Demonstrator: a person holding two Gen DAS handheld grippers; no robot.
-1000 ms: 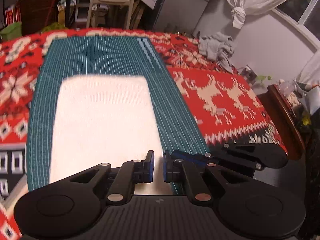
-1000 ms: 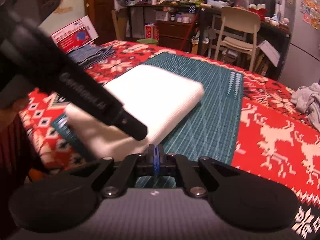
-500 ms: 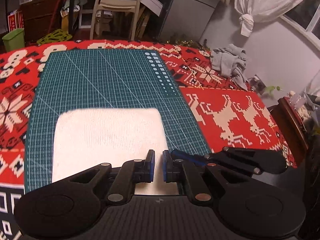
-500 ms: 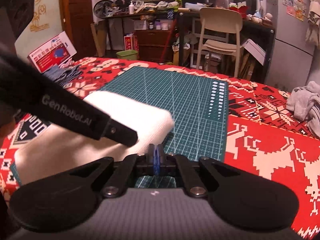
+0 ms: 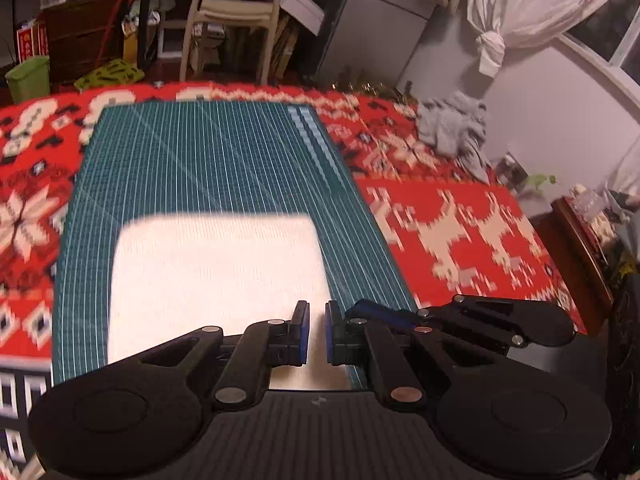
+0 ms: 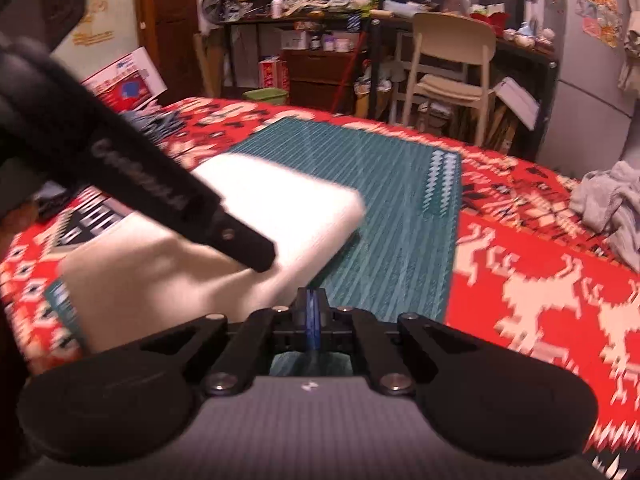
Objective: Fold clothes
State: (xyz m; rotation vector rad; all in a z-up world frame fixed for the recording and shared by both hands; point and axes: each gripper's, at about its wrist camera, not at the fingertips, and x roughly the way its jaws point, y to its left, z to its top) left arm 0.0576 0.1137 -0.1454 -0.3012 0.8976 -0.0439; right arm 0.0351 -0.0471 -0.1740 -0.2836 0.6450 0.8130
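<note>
On the green cutting mat [image 5: 208,160] lies the white folded garment [image 5: 216,272], a neat rectangle at the mat's near end, its edges roughly square with the grid lines. In the right wrist view we see the same garment [image 6: 280,216] as a thick, rounded pad, motion-blurred at its corner.

Our left gripper [image 5: 316,332] hovers over the near edge of the garment with its blue-padded fingers a small gap apart; white cloth shows through the gap, and we cannot tell whether the pads touch it. Our right gripper [image 6: 313,320] has its fingers pressed together with nothing between them, and it sits over the mat just beside the garment's right edge. From the left wrist view the right gripper [image 5: 460,320] lies close alongside, to the right. In the right wrist view the left gripper [image 6: 256,256] reaches diagonally across the garment.

The mat rests on a red patterned blanket [image 5: 460,232] with white reindeer. A crumpled grey cloth [image 5: 452,128] lies at the blanket's far right. Beyond stands a cream chair [image 6: 452,64] among cluttered shelves.
</note>
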